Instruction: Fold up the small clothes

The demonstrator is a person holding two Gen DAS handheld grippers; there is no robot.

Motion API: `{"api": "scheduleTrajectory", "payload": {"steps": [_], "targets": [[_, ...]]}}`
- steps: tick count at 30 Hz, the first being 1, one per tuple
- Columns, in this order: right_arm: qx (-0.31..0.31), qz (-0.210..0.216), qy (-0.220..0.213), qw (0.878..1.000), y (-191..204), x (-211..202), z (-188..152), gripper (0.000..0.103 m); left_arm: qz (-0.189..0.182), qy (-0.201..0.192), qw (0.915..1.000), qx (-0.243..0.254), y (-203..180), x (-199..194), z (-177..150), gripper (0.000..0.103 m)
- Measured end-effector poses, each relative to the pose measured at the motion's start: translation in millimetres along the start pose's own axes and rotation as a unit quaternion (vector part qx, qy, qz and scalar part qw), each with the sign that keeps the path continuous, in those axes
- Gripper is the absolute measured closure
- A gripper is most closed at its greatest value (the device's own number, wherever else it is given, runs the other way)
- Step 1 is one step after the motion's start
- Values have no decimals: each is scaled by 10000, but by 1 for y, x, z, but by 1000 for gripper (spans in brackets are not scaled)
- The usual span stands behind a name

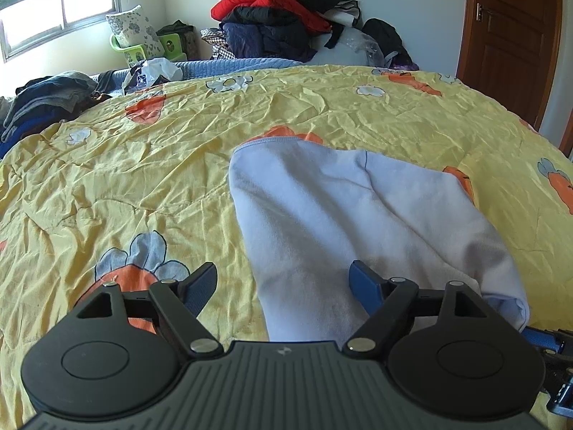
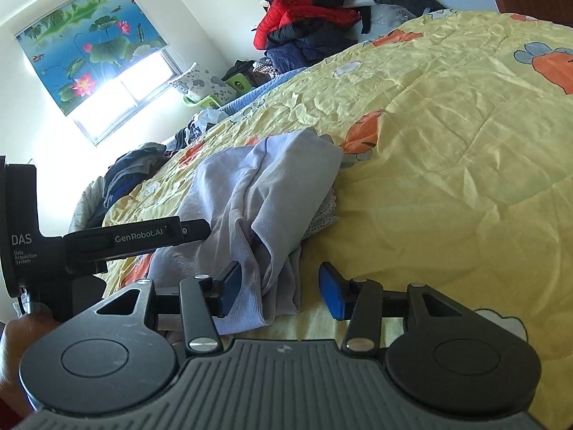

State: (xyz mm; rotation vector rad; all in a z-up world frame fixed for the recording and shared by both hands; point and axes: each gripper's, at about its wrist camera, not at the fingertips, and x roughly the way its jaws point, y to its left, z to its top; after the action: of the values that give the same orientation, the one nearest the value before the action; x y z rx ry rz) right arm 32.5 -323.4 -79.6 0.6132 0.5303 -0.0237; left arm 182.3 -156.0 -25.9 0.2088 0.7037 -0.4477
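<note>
A heap of red and dark jackets (image 1: 275,18) is piled at the far edge of the bed, and darker folded clothes (image 1: 46,100) lie at its left side. The pale lilac fleece garment (image 1: 340,222) lies on the crumpled yellow carrot-print quilt (image 1: 143,165), long axis running away from the cameras. The left claw (image 1: 283,285) gapes wide over its near end; the right claw (image 2: 279,286) gapes wide around its near hem.

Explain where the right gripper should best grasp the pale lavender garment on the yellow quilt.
Probably the near hem of the pale lavender garment: it bunches into raised folds between the open right gripper fingers. Come straight forward, low over the yellow quilt, pinching the layered edge.
</note>
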Motion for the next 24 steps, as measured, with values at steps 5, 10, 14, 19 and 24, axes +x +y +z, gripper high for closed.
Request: {"api": "scheduleTrajectory", "payload": {"steps": [5, 10, 14, 19, 24], "targets": [[182, 202, 16, 9996, -7, 4, 5, 40, -182, 33, 9995, -241, 9, 1, -2, 20], [193, 321, 89, 9993, -12, 19, 17, 38, -707, 180, 9918, -1051, 38, 13, -7, 14], [191, 508, 152, 9984, -15, 36, 29, 35, -1132, 163, 9777, -1760, 61, 20, -11, 7], [121, 704, 146, 9973, -14, 55, 38, 30, -1495, 77, 9640, -2199, 73, 24, -12, 2], [52, 900, 175, 9958, -10, 73, 47, 28, -1930, 12, 9468, -2576, 75, 30, -13, 1]]}}
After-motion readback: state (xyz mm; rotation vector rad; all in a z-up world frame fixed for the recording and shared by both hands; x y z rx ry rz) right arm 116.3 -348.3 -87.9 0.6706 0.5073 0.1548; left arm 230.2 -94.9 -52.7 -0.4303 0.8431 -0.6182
